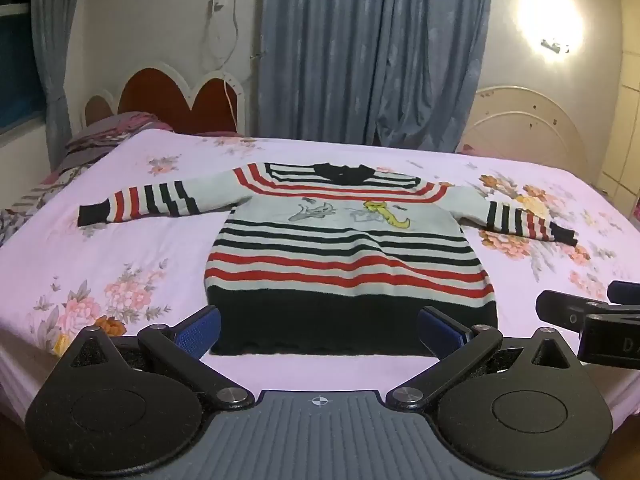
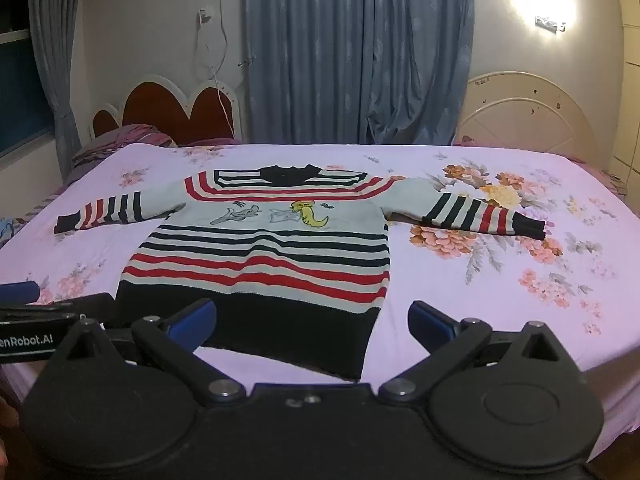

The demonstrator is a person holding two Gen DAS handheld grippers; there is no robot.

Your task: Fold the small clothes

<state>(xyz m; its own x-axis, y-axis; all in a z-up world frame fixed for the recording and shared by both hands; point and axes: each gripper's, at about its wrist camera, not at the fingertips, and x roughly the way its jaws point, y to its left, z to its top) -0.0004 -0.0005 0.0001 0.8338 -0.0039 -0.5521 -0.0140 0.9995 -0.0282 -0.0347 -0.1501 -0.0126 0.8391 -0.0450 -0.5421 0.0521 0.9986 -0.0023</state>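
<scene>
Left wrist view: my left gripper (image 1: 318, 326) stands with jaws spread wide, nothing between the blue pads (image 1: 200, 326). It hangs just short of the sweater's black hem, not touching it. At the right edge of this view part of my right gripper (image 1: 592, 320) shows, level with the hem.

Right wrist view: my right gripper (image 2: 312, 320) is likewise spread wide and empty. The hem's right corner lies between and beyond its blue pads (image 2: 430, 322), no contact visible. Part of my left gripper (image 2: 40, 320) shows at the left edge.

Sweater (image 1: 348, 256): lies flat on the bed (image 1: 120, 248), face up, hem toward me, collar away. Black hem band nearest, then red, black and pale stripes, then a pale panel with a grey figure and a yellow figure (image 1: 386, 214), then striped yoke and black collar (image 1: 340, 172). Both sleeves are stretched out sideways: left sleeve (image 1: 140, 200) and right sleeve (image 1: 520, 216), each striped and ending in a black cuff.

Bed: pink sheet with flower print; a large flower cluster lies under and beside the right sleeve.

Beyond the bed: a red and white headboard (image 1: 176, 96) at left with dark bedding below it, a cream headboard (image 1: 528, 120) at right, blue curtains (image 1: 372, 52) between them. A wall lamp (image 1: 552, 20) glows at upper right. A cable (image 1: 224, 40) hangs on the wall above the red headboard.
</scene>
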